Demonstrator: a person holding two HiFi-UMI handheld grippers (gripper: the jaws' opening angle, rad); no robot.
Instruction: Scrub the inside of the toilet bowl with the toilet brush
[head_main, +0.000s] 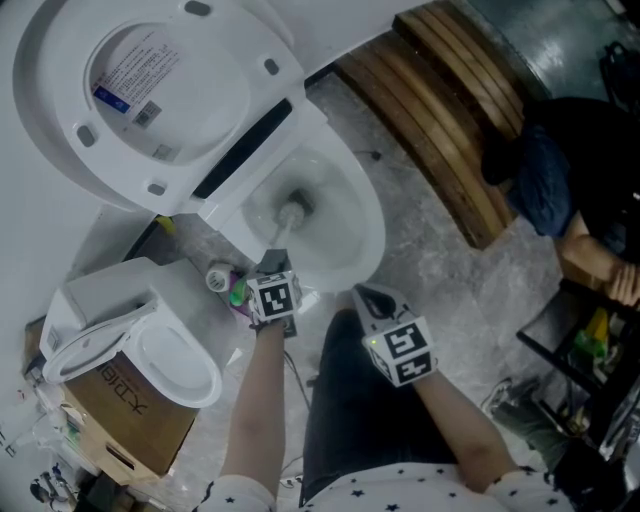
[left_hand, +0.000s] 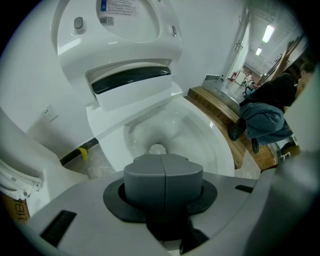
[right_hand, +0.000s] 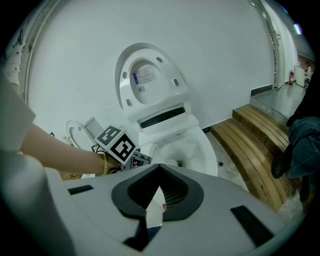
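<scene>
The left gripper (head_main: 275, 262) is pressed tight on the handle of the toilet brush (head_main: 284, 233). The brush head sits low in the toilet bowl (head_main: 371, 232), near the drain hole. The right gripper (head_main: 372, 298) hangs off to the side, near the bowl's front rim. Its jaws are spread a little w/ nothing in them.

What could go wrong:
- The handle looks thin & smooth. A hard push on the bowl wall could make it twist or slip in the pinch.
- Fast strokes could flick water over the rim, onto the floor & the person's legs.
- Some small bottles (head_main: 226, 284) stand just beside the bowl on the left, right under the left arm. A wide swing could knock them over.
- The lid (head_main: 150, 90) stands up behind the bowl. A high stroke could bump it.

Hard to see:
- In the left gripper view the jaws cover most of the brush. Only a bit of the head shows, so where the handle is pinched is hidden.
- Can't tell if there's water or dirt in the bowl.
- In the right gripper view something white shows thru the jaw gap. Can't tell what it is.
</scene>
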